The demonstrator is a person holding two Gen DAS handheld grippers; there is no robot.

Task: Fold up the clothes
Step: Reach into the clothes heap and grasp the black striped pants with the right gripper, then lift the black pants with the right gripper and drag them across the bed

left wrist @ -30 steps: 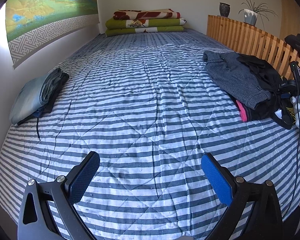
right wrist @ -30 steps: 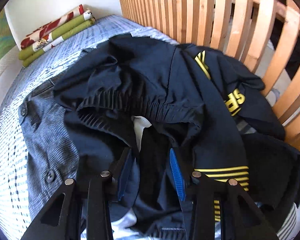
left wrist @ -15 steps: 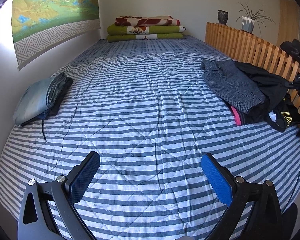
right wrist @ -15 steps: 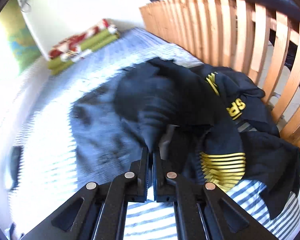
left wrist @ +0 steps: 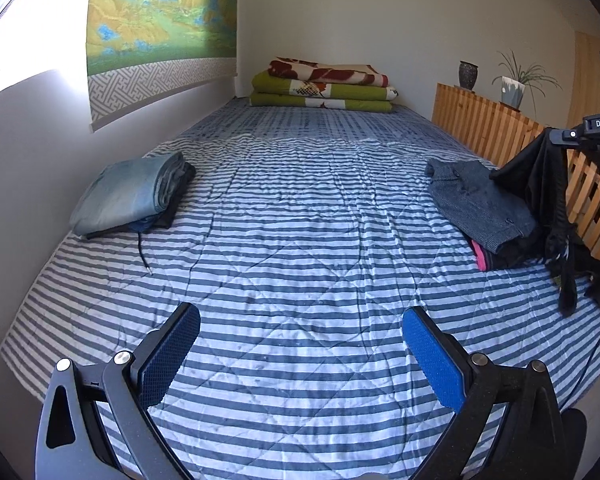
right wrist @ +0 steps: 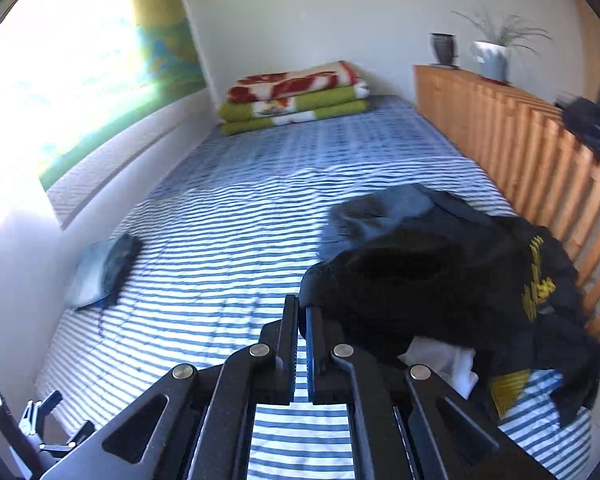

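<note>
Sunlight washes the wall at the far left, where a hanging (left wrist: pixel 160 12) with a green and yellow landscape drops toward the bed (left wrist: pixel 300 240), which is covered in a blue-and-white striped quilt. Near the left edge of that quilt lies a folded pile (left wrist: pixel 128 196), pale blue cloth on top of darker layers, with a thin cord trailing from under it. At the head of the bed sit stacked blankets (left wrist: pixel 324 90), green below and red-patterned on top. The left gripper (left wrist: pixel 300 344) hovers low over the bare middle of the quilt, its blue-padded fingers spread wide with nothing between them. Right of centre, a grey garment (left wrist: pixel 476 204) lies on top of a loose heap by the wooden rail (left wrist: pixel 496 132), with a strip of pink showing beneath it. The right gripper (right wrist: pixel 302 312) has its fingers pressed nearly together on an edge of a black garment (right wrist: pixel 440 280) with yellow lettering; in the left wrist view this cloth (left wrist: pixel 544 184) hangs from the gripper, lifted above the heap while its lower end trails on the quilt. On the ledge behind the rail stand a dark vase (left wrist: pixel 469 75) and a potted plant (left wrist: pixel 514 88).
</note>
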